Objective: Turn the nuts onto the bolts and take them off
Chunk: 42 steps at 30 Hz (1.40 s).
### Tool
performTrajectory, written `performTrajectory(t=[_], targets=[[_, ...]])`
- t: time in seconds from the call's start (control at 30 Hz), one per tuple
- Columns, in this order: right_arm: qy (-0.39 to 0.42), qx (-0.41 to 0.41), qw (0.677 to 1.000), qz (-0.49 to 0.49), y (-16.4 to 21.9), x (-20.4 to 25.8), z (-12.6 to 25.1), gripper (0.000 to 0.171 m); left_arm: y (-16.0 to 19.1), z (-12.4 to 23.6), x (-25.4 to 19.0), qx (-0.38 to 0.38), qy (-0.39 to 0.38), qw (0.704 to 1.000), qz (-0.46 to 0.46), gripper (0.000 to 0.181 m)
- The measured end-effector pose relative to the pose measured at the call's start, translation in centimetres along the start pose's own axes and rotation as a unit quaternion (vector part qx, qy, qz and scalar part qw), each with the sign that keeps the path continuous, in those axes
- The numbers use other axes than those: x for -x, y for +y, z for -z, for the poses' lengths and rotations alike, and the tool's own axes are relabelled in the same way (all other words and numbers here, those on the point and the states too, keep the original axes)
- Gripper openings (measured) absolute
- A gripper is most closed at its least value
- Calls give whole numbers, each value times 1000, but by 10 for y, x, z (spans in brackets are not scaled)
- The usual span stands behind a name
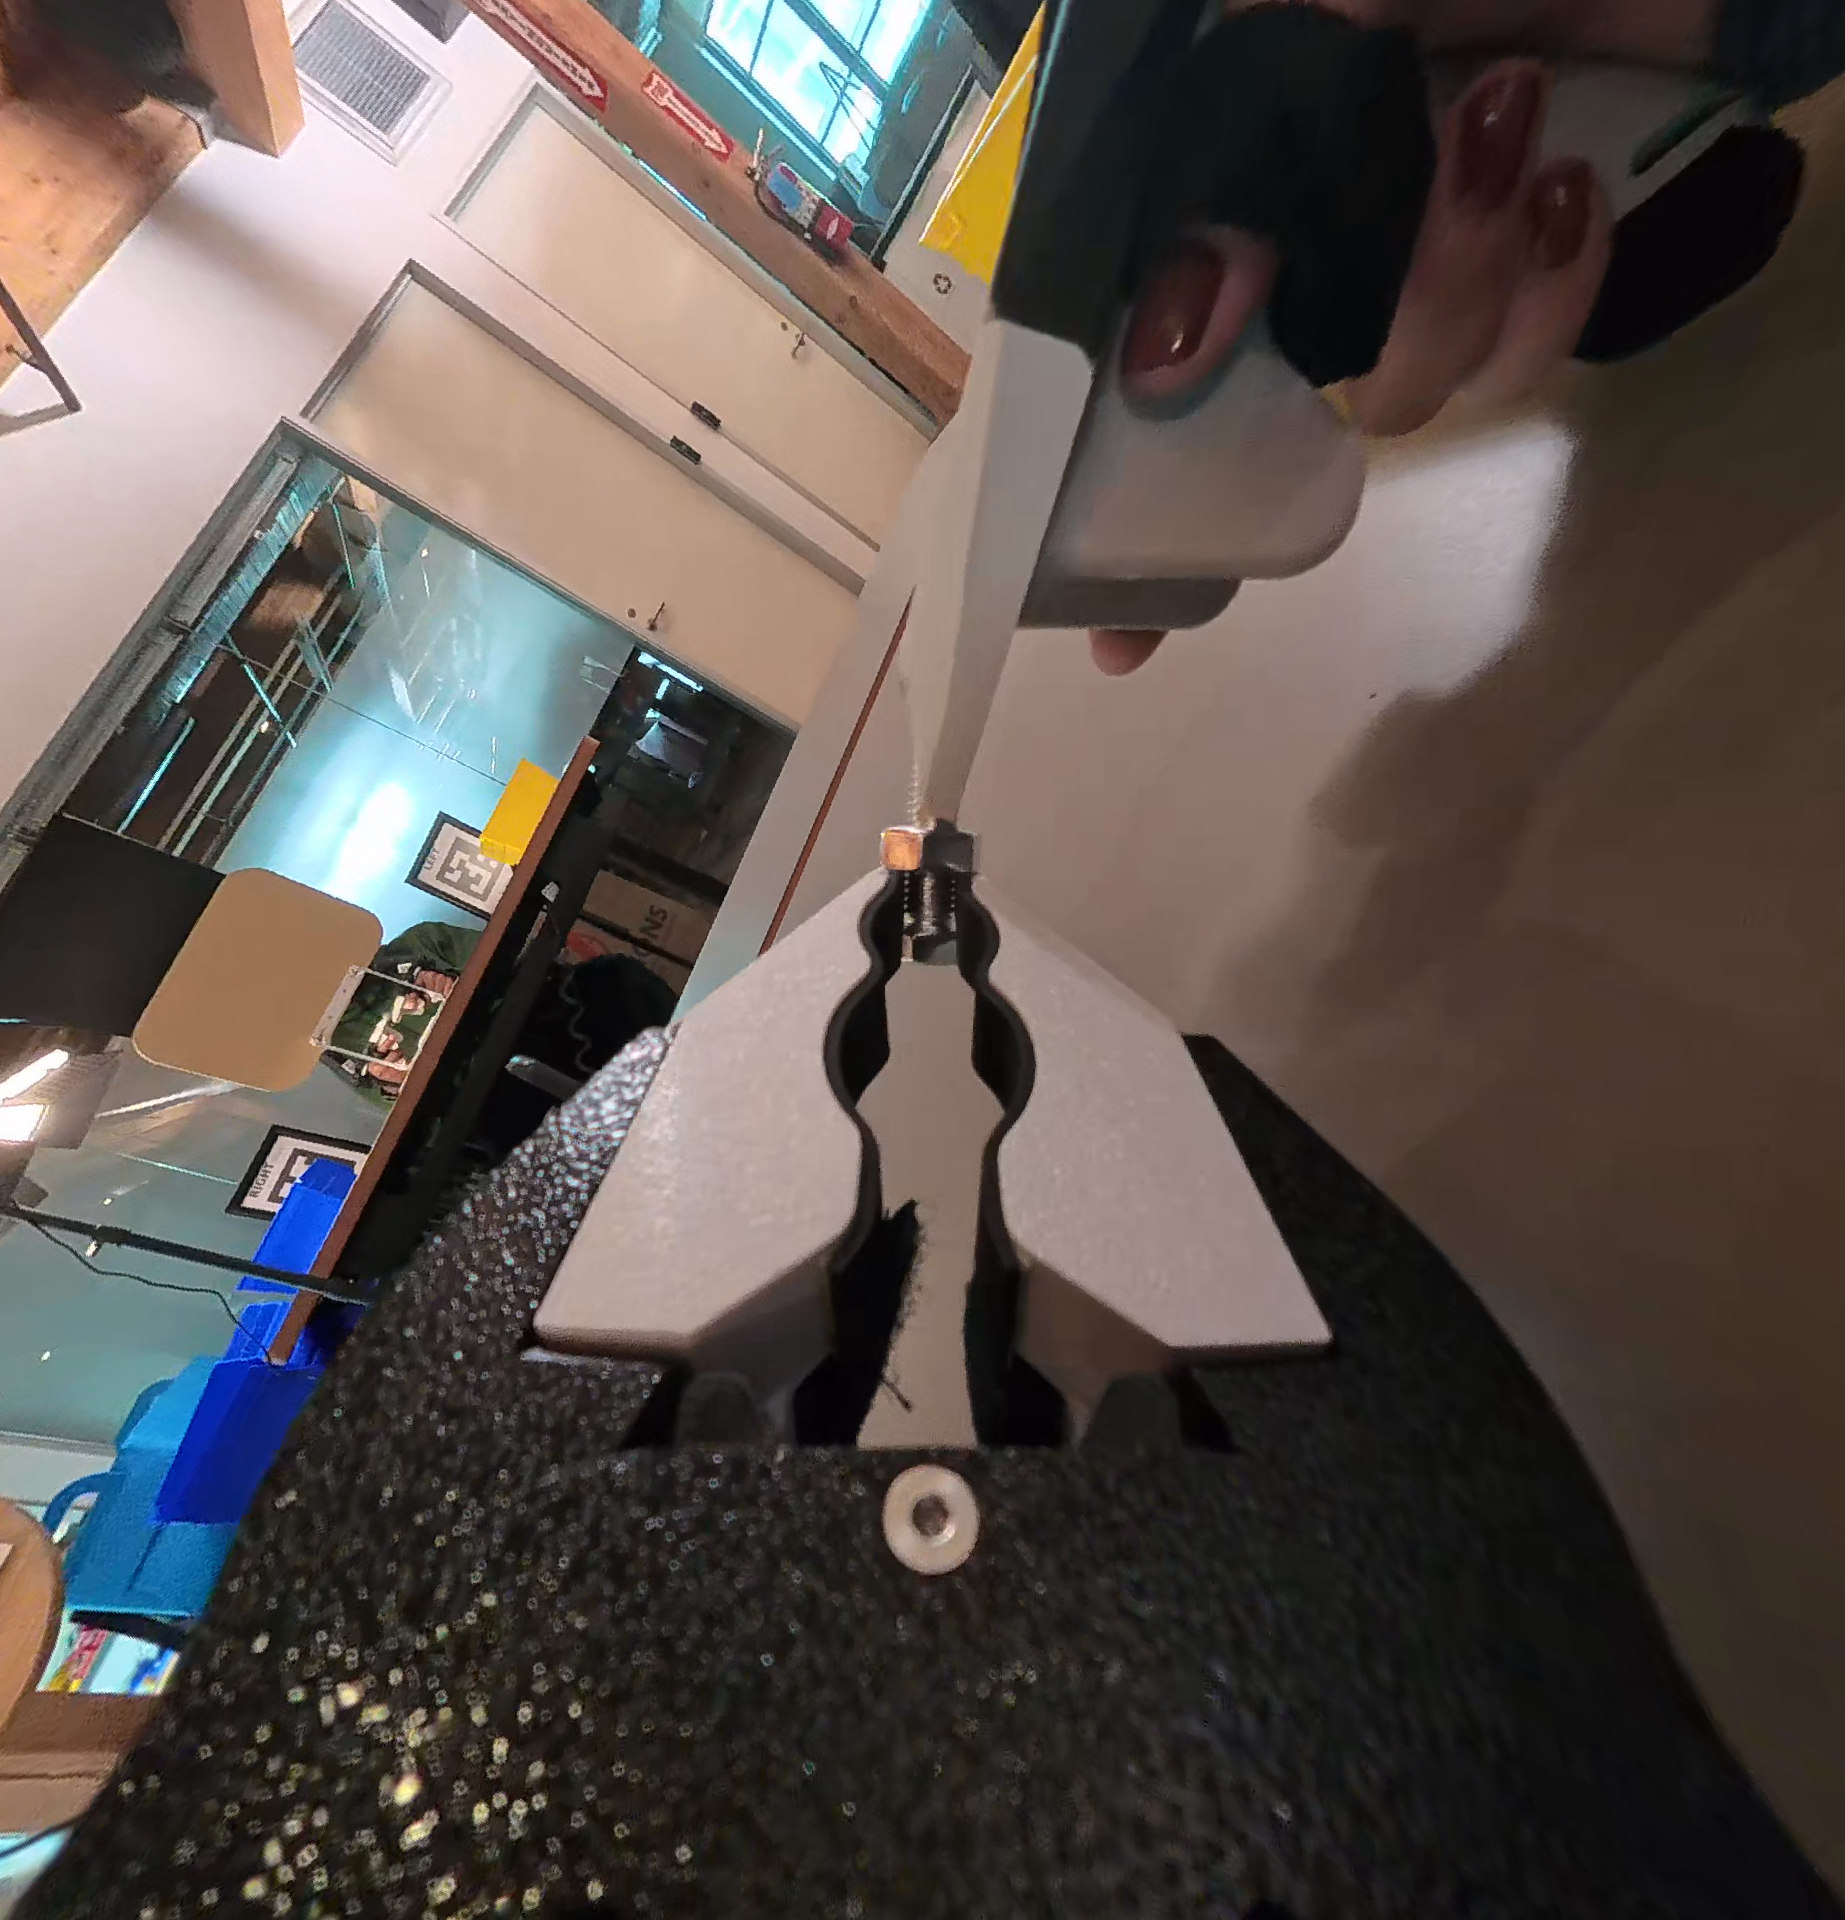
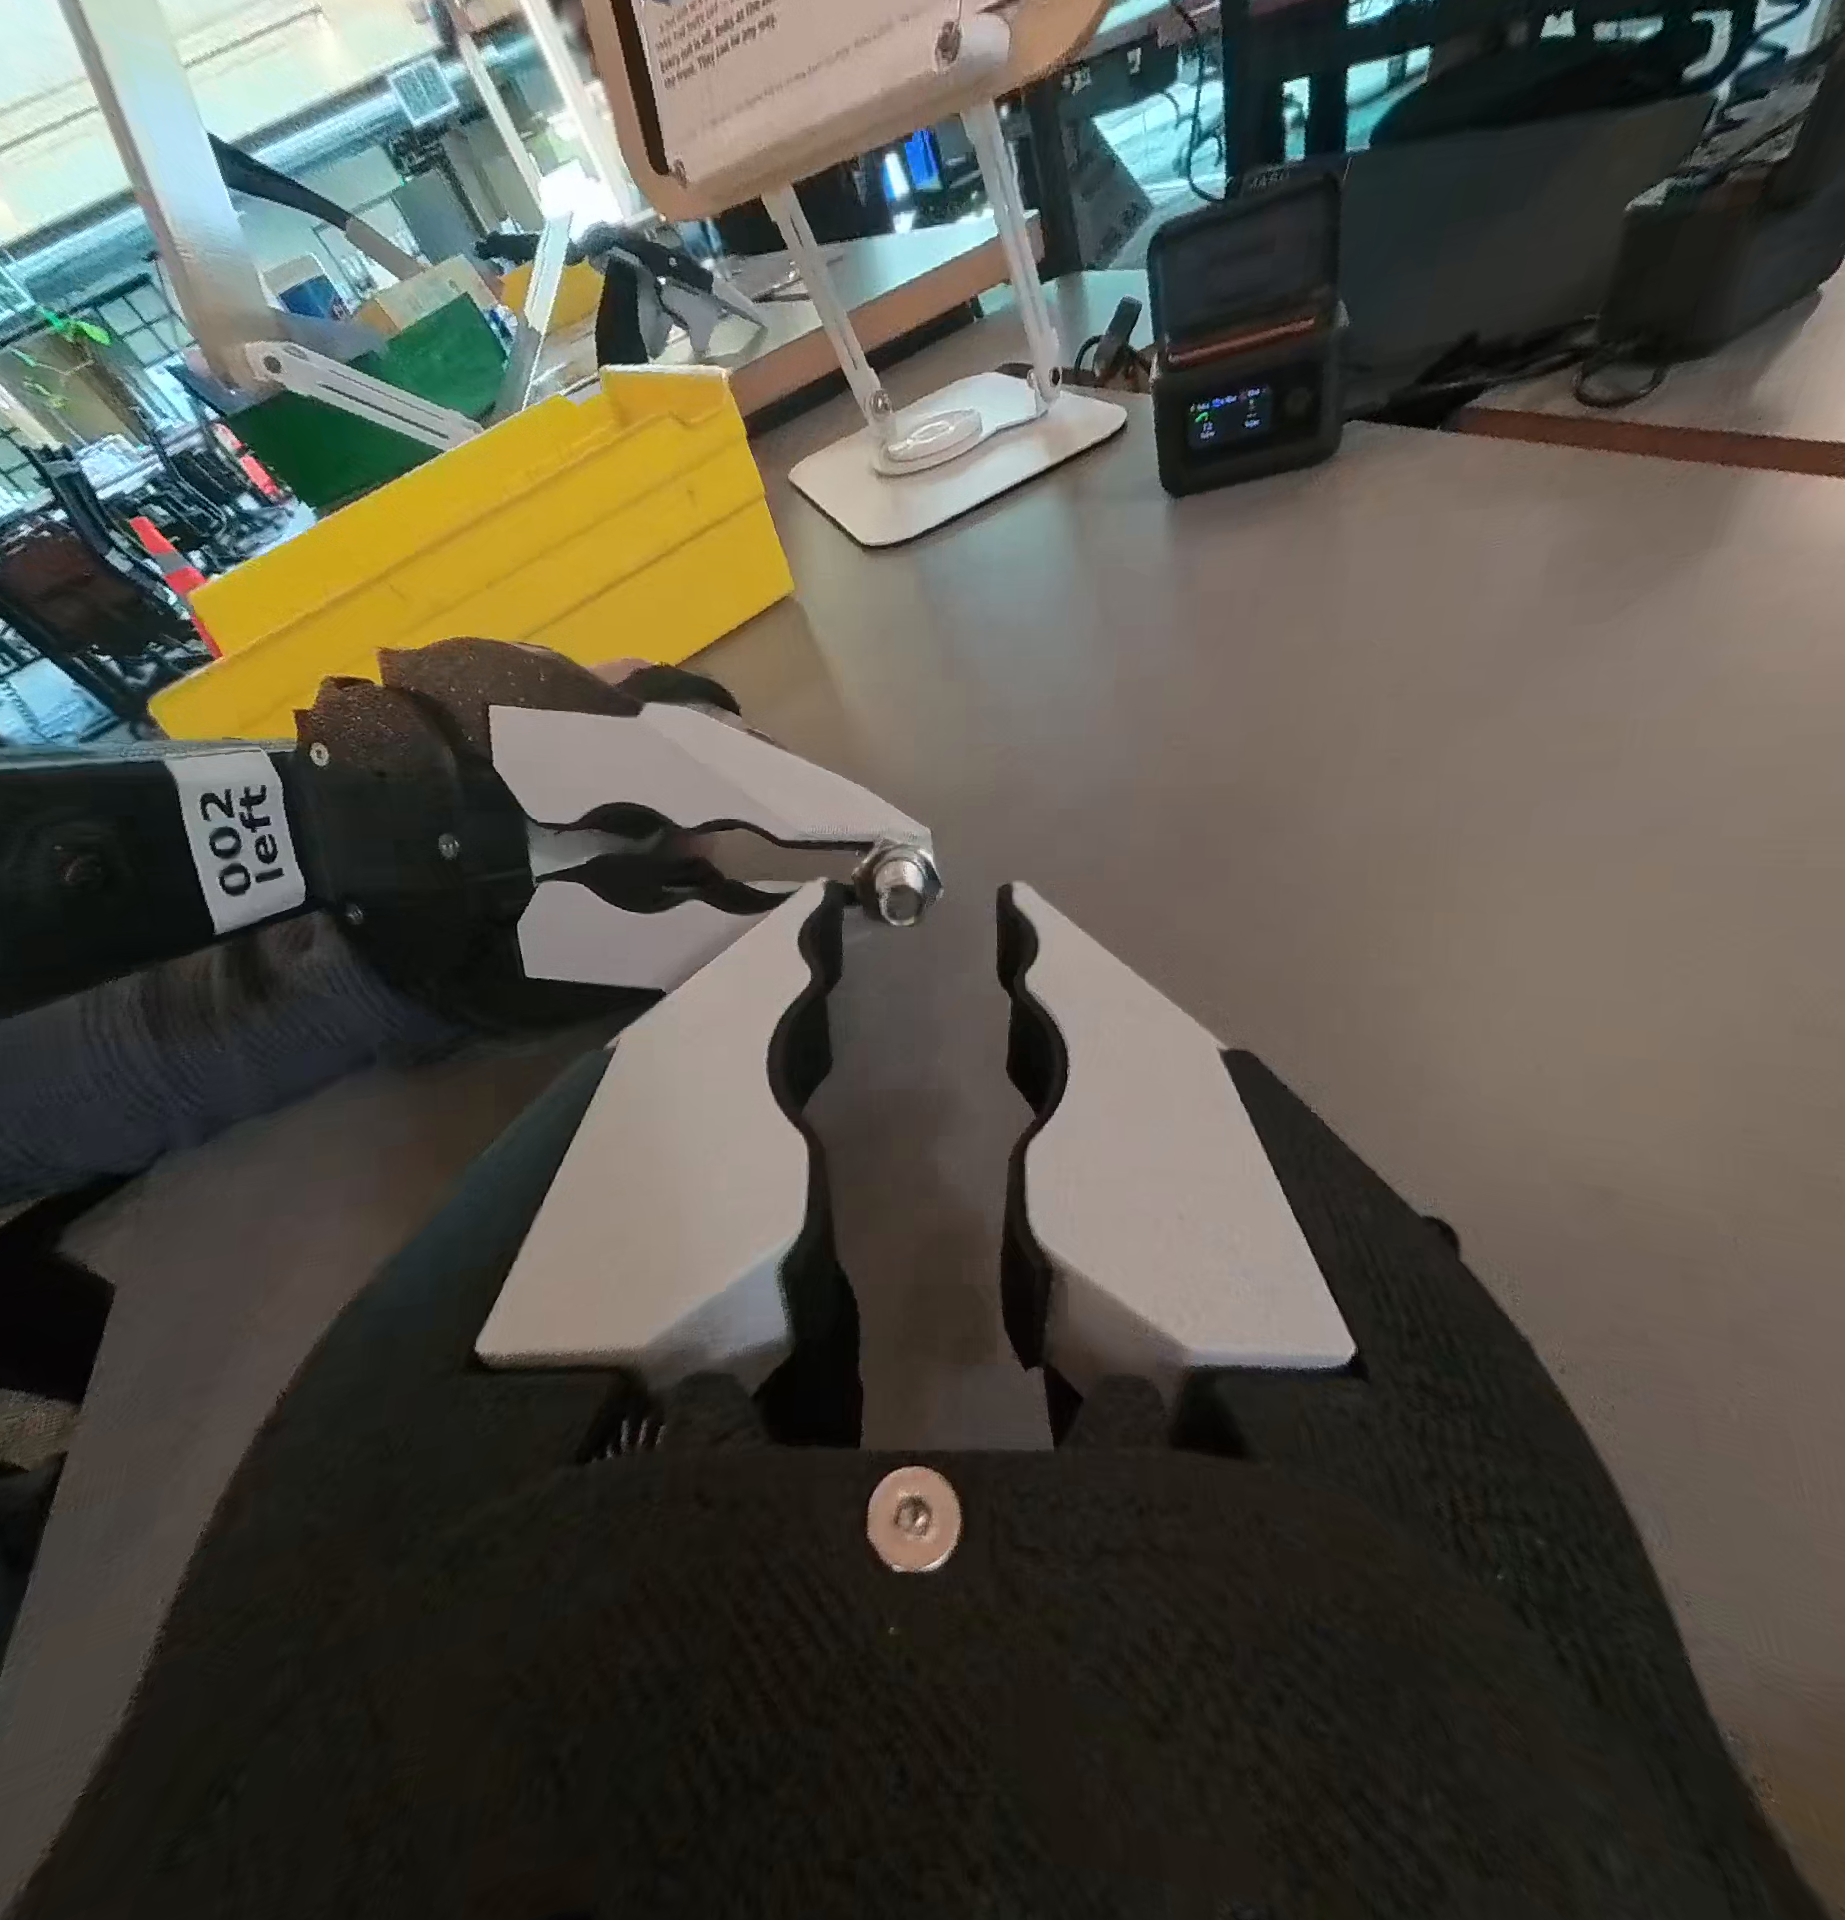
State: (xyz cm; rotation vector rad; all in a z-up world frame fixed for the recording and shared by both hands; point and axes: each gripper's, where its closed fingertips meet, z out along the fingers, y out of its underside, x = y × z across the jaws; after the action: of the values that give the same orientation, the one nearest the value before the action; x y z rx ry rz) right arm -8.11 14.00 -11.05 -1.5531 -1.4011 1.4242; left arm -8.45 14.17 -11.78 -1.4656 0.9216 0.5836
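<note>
In the left wrist view the left hand-held gripper (image 1: 928,914) is clamped on a bolt (image 1: 933,912), steadying it while a nut (image 1: 926,847) sits on its thread; in the right wrist view the right hand-held gripper (image 2: 918,899) stands apart just beside the nut (image 2: 902,885), above the tabletop (image 2: 1417,831), probably to turn it

A grey table (image 2: 1417,831) bears a yellow bin (image 2: 502,551), white stand (image 2: 959,457) and black device (image 2: 1245,343).

Left gripper (image 2: 876,873) comes in from the left, above the table (image 2: 1417,831), bolt (image 2: 902,896) pinched at its tips. Nut (image 1: 928,847) sits on the bolt's far end. Right gripper (image 2: 918,904) points forward, tips apart, either side of the nut. Bin (image 2: 502,561) behind left; stand (image 2: 959,447) and small device (image 2: 1245,343) farther back.
</note>
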Motion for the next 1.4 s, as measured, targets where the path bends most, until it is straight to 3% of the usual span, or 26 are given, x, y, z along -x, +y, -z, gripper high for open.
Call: performTrajectory(t=[0.3, 0.43, 0.5, 0.7, 0.87, 1.4], targets=[[-18, 23, 1000, -10, 9, 5, -5, 17, -8, 0, -7, -4, 4, 1000, -14, 8], [-19, 28, 999, 0, 9, 3, 0, 17, -8, -3, 0, 10, -18, 999, 39, 34], [-16, 45, 999, 25, 16, 3, -1, 17, -5, -4, -7, 17, 2, 999, 45, 37], [-33, 45, 995, 84, 17, 12, -1, 16, 5, -6, -24, 39, 61, 994, 79, 34], [-39, 37, 995, 86, 13, 12, 6, 16, -1, -3, -22, 18, 60, 995, 83, 16], [-44, 41, 994, 94, 16, 13, 6, 16, -4, 0, -25, 0, 79, 992, 96, 16]])
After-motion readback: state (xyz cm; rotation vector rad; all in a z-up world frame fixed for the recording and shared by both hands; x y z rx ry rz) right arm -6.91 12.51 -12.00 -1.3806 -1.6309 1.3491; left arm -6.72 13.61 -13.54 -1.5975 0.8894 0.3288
